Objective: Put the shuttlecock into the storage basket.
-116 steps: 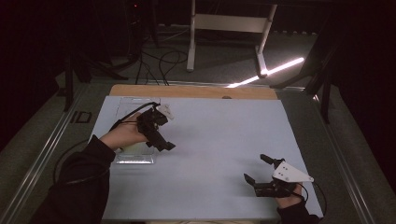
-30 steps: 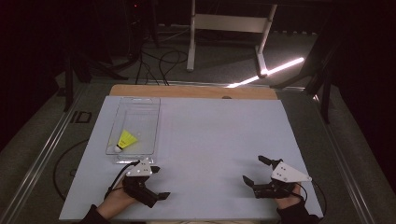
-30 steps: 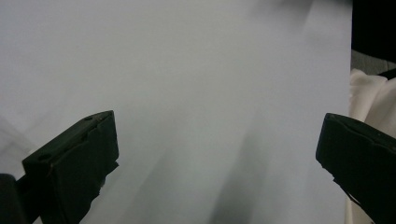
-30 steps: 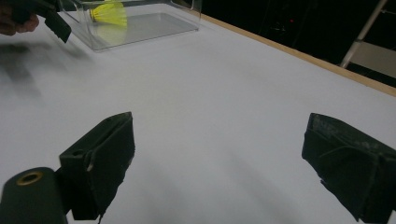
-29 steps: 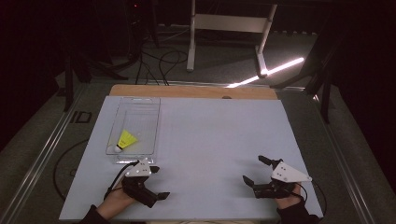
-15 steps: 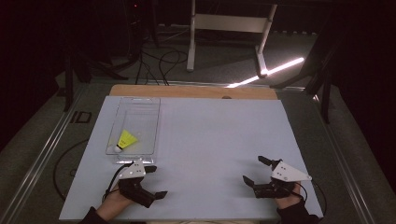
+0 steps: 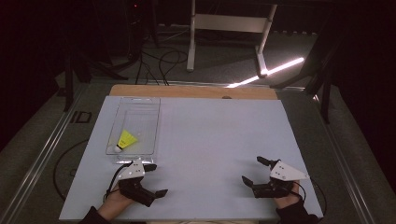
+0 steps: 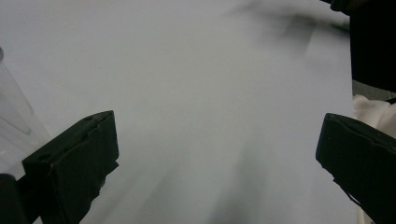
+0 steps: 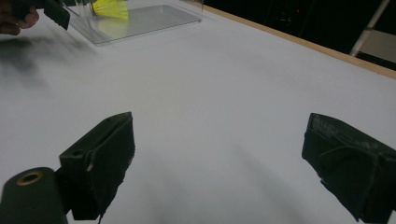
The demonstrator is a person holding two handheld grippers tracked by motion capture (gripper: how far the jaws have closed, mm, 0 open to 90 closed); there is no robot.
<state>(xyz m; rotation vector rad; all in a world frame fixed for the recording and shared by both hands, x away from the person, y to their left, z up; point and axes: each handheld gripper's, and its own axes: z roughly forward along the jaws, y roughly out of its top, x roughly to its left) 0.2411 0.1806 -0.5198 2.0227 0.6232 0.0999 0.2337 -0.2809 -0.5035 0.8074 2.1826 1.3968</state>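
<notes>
White tabletop (image 7: 210, 140): unlabelled clear tray (image 7: 135, 125) holds yellow shuttlecock (image 7: 124, 140).

White-topped table (image 7: 210, 140) with wooden far edge, clear tray (image 7: 140, 116) lying at its left side

Left claw (image 7: 155, 179) sits low at the near left, jaws spread wide and holding nothing, hand gripped behind it. Right claw (image 7: 255, 170) rests at the near right, jaws likewise wide apart, both 2 claws well apart.
</notes>
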